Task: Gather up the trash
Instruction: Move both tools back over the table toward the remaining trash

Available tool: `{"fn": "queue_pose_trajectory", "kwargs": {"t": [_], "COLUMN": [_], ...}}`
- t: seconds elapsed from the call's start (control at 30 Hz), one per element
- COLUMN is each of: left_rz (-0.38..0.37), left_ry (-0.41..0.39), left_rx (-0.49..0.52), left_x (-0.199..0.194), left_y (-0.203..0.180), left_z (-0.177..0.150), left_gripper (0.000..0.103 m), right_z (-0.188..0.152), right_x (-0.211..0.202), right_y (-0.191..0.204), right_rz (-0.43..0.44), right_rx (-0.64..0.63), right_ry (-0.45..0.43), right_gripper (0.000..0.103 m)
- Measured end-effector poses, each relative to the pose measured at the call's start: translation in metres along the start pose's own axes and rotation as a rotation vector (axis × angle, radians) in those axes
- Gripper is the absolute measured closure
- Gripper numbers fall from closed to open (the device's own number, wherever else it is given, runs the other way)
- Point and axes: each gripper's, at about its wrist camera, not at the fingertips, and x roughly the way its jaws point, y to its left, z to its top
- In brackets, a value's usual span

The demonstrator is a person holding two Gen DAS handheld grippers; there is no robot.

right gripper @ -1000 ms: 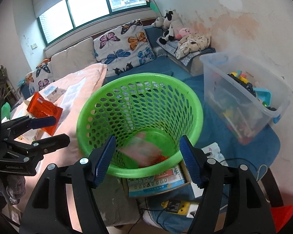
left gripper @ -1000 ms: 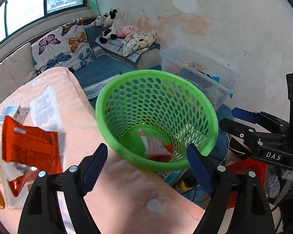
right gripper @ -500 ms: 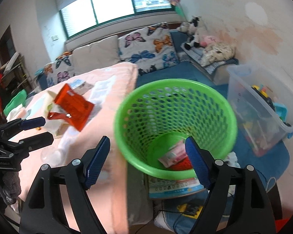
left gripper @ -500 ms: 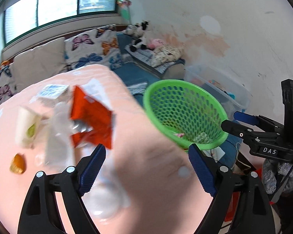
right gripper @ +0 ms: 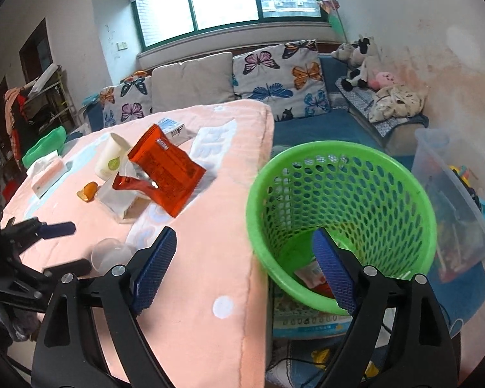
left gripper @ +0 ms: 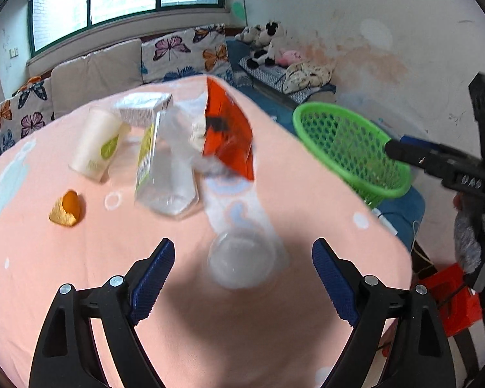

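Note:
A green mesh basket stands beside the pink-covered table; a wrapper lies in its bottom. It also shows in the left wrist view. On the table lie a red snack bag, a clear plastic pack, a white cup, a small carton, an orange peel and a clear plastic cup. My left gripper is open and empty, just over the clear cup. My right gripper is open and empty, over the table edge and basket rim.
A sofa with butterfly cushions runs along the window wall. A clear storage box of toys stands right of the basket. Booklets lie on the floor under the basket. A tissue box sits at the table's far left.
Both grippers have swung left from above the basket toward the table. The left one now faces the trash on the table, with the clear cup between its fingers. The wrapper has settled in the basket.

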Motion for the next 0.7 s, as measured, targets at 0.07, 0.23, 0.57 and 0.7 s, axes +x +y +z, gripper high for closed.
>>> {"fn": "queue_pose_trajectory", "kwargs": {"t": [0.07,0.23,0.57,0.7], "left_rz": [0.004,0.005,-0.006,-0.031], "left_ry": [0.020,0.048,0.074,0.076], "left_rx": [-0.003,-0.019,-0.024,-0.033], "left_x": [0.009,0.024,0.037,0.037], "left_y": [0.001,0.004,0.004,0.006], "left_z": [-0.006,-0.010,-0.012,-0.014], "left_gripper": [0.019,0.019,0.034,0.046], "right_z": [-0.001,-0.002,-0.002,-0.001], "right_x": [0.002,0.007,0.018,0.023], "right_y": [0.003,0.006,0.014,0.020], "right_rz": [0.003,0.009,0.039,0.051], "right_rx": [-0.005,-0.016,-0.045,-0.070], "right_ry": [0.007,0.020,0.044,0.056], "right_gripper": [0.017,0.017,0.017,0.017]}}
